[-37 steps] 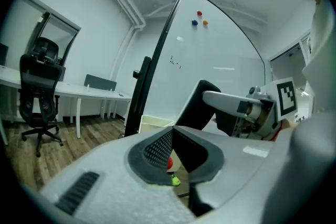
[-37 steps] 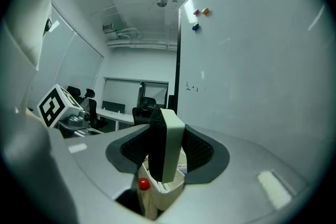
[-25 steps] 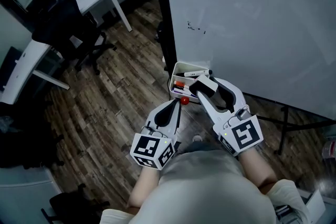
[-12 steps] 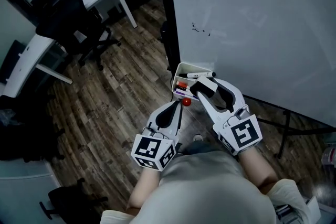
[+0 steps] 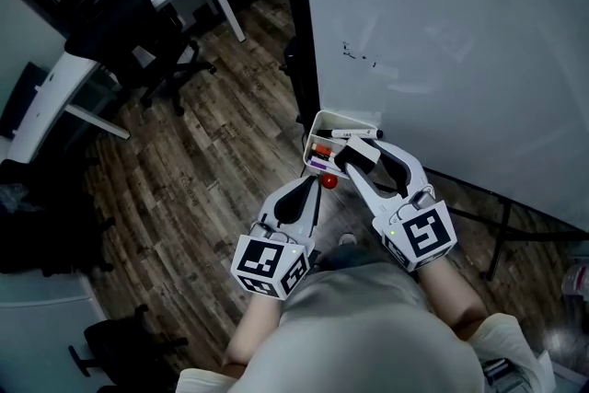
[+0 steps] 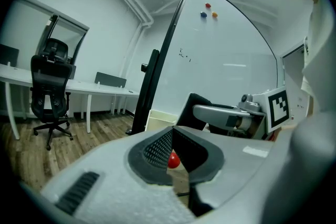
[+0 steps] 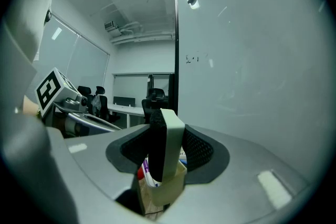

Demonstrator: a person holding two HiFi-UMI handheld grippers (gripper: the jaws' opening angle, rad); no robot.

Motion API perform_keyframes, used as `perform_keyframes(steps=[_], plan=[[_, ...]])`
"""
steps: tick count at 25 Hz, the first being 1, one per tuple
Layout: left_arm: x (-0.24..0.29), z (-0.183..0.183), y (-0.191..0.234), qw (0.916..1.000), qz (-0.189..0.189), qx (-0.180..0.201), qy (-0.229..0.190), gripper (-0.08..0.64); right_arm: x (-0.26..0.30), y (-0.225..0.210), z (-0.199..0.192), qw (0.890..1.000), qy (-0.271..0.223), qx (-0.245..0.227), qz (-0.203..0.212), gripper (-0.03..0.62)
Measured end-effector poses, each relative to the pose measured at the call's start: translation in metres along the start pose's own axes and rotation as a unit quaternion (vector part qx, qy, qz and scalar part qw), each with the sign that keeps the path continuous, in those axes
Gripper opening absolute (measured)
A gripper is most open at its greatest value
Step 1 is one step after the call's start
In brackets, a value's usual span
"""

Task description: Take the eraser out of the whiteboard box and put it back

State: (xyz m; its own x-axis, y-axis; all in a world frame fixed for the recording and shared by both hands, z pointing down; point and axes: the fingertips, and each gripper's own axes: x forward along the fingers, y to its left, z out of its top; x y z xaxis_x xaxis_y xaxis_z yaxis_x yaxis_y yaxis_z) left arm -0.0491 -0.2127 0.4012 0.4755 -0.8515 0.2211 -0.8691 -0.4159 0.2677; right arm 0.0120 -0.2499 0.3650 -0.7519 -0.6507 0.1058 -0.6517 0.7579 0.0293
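Right gripper view shows it best: the right tool (image 7: 166, 156) is clamped on the eraser (image 7: 171, 136), a white slab with a black felt face. It's upright just over the whiteboard box (image 7: 164, 194), a white plastic tub. Head view adds the markers (image 5: 322, 154) inside. Left tool (image 6: 172, 138) is closed up, with a small red ball (image 6: 173, 160) by its tips.

Between the right gripper's (image 7: 167, 131) tips, the eraser's (image 7: 168, 147) lower end merges with the box (image 7: 169, 192) rim, so whether it sits inside cannot be told. In the head view that tool covers half the markers (image 5: 321, 164), which are too small to count. Past the left gripper's (image 6: 172, 134) tips a red ball (image 6: 173, 160) shows only partly — nature unclear. The scribble (image 5: 359, 56) ahead is unreadable.
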Motion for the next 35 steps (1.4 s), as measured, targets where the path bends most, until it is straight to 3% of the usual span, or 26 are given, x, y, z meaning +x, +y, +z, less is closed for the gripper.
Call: perform_keyframes(steps=[12, 35], plan=[[0.005, -0.001, 0.009, 1.0, 0.006, -0.005, 0.004, 0.005, 0.013, 0.003, -0.02, 1.0, 0.024, 0.007, 0.011, 0.186], [0.005, -0.003, 0.011, 0.9999, -0.006, -0.008, 0.003, 0.005, 0.013, 0.004, -0.037, 0.999, 0.043, 0.025, -0.005, 0.198]])
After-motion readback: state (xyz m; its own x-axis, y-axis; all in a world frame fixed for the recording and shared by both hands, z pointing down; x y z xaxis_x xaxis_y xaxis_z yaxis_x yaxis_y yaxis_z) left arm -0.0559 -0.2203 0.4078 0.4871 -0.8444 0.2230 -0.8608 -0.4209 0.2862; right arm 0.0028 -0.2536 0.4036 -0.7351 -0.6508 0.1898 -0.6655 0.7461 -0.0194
